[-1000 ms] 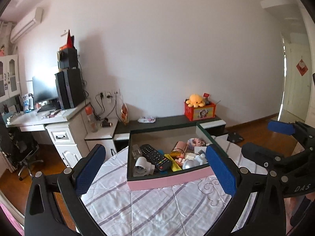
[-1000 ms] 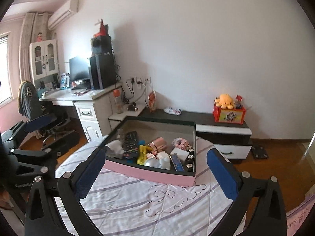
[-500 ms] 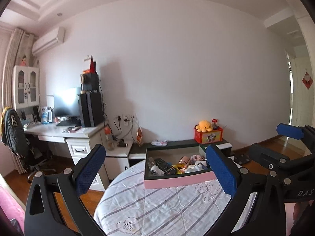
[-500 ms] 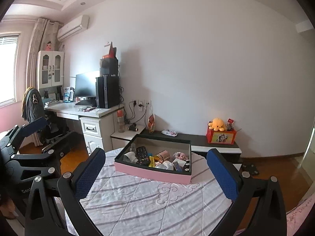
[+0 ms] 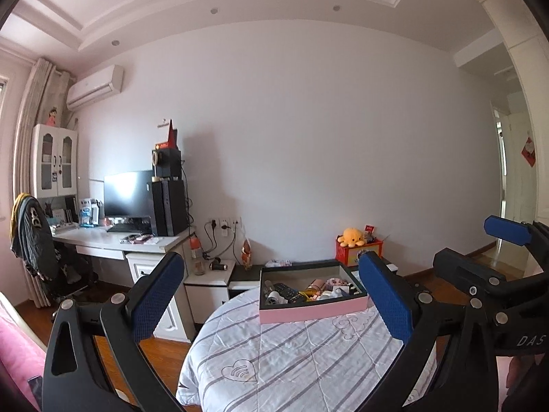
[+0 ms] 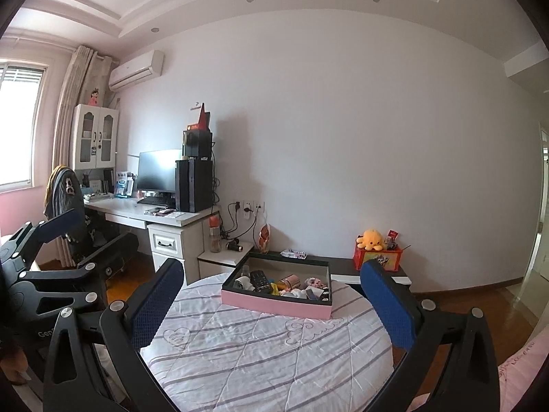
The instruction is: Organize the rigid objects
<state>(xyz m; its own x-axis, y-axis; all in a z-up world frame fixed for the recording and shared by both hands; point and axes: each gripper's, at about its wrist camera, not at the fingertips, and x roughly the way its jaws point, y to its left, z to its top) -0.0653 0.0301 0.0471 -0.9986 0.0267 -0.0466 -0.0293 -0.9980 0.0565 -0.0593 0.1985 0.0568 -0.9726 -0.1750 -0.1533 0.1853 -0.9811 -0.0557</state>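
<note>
Both spread, empty tools (image 5: 272, 295) (image 6: 271, 304) have drawn back, box (image 6: 274, 304) well ahead.

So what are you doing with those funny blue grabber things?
A person is holding two tongs, the left tongs and the right tongs, up in front of a round table with a striped cloth. Both are wide open and holding nothing. On the far side of the table sits a pink box full of small things, like a remote control. Nothing is being touched right now; the tongs are well short of the box.
</note>
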